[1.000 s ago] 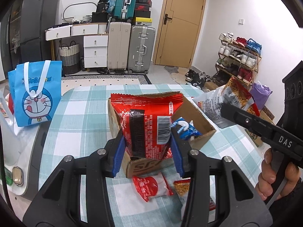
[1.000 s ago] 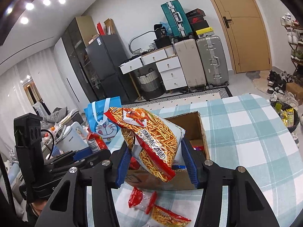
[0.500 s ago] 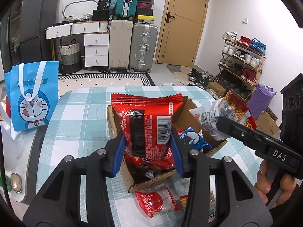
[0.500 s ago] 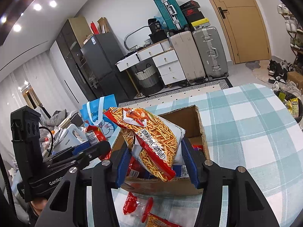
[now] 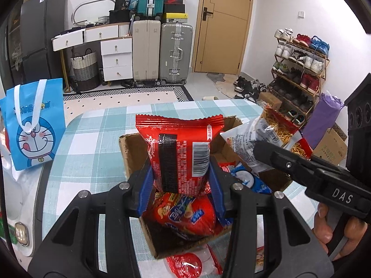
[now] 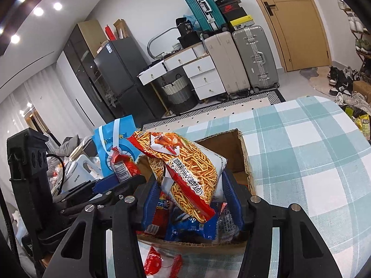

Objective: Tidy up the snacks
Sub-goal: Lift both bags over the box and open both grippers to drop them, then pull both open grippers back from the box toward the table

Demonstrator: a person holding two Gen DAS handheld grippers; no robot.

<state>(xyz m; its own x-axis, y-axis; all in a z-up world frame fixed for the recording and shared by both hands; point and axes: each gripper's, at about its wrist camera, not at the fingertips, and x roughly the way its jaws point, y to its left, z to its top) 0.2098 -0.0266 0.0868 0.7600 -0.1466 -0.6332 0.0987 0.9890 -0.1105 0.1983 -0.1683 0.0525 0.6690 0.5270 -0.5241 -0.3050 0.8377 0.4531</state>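
Your left gripper [image 5: 180,185] is clamped on a red foil snack packet with a barcode and a black printed panel [image 5: 179,153]; the packet stands upright between the blue pads [image 5: 146,191], its crimped top edge well above them. It hangs over the open brown cardboard box [image 5: 129,153] on the teal-and-white checked tablecloth [image 5: 92,143], directly above a red round-bellied snack bag with blue lettering [image 5: 183,217] lying inside the box. A blue-and-white wrapped pack [image 5: 252,183] lies in the box to the right of it.

Your right gripper [image 6: 192,192] grips a white-and-red bag printed with orange noodle sticks [image 6: 185,166], tilted so its top leans to the left, and holds it above the near part of the same box, over the blue and red packs [image 6: 190,227] inside. In the left wrist view this bag sits just right of the red packet, over the box's right wall.

Outside the box, on the cloth at its near side, lies a small red-and-clear packet [image 5: 192,266]. A blue cartoon-cat gift bag with white handles [image 5: 32,125] stands beyond the table's left edge.
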